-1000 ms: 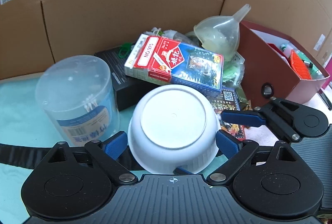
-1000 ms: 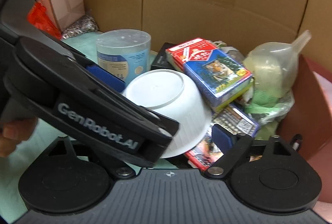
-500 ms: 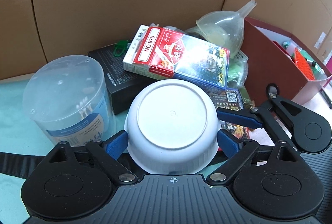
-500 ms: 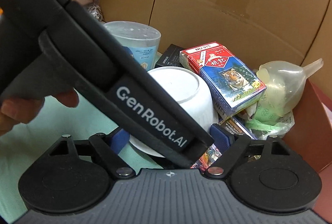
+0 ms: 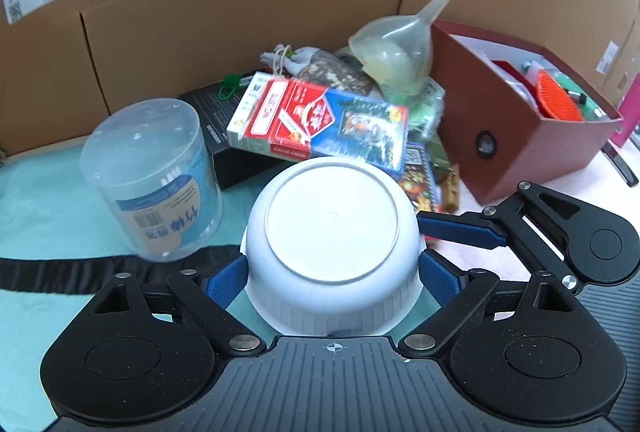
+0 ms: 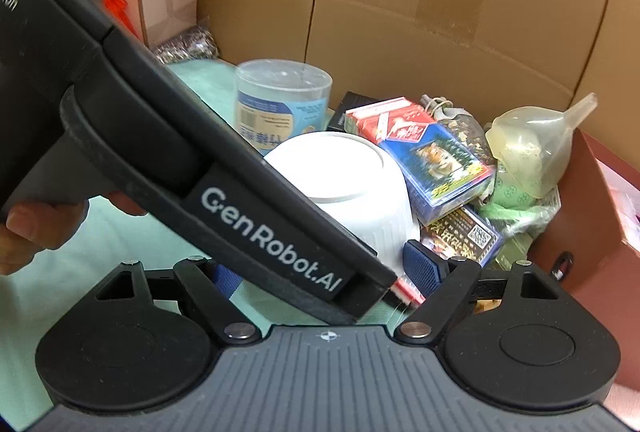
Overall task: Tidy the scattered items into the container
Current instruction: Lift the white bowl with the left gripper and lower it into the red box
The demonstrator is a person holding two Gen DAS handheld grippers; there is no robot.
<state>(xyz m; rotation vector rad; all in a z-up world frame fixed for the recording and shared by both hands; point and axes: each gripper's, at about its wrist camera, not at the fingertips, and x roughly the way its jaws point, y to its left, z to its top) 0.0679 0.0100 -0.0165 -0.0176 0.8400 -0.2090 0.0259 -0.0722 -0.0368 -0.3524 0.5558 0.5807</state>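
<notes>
Left jaws: my left gripper (image 5: pixel 332 272) is spread wide around the upside-down white ribbed plastic bowl (image 5: pixel 330 232); the blue pads (image 5: pixel 226 280) sit just beside its wall on both sides, and I cannot tell if they press it.
Right jaws: my right gripper (image 6: pixel 328 272) is also wide open and holds nothing that I can see; the left tool's body hides its middle.
Bowl place: on the teal cloth of the tabletop (image 5: pixel 44 200), near the dark red box (image 5: pixel 516 140).
Bowl direction: base up, rim down; round, so its axis is vertical.
Risk: I judge the smooth, tapering wall may slip upward out of my pads.
Risk two: the two tools are crossed close, and could knock the clear cylindrical swab tub (image 5: pixel 152 176).
</notes>
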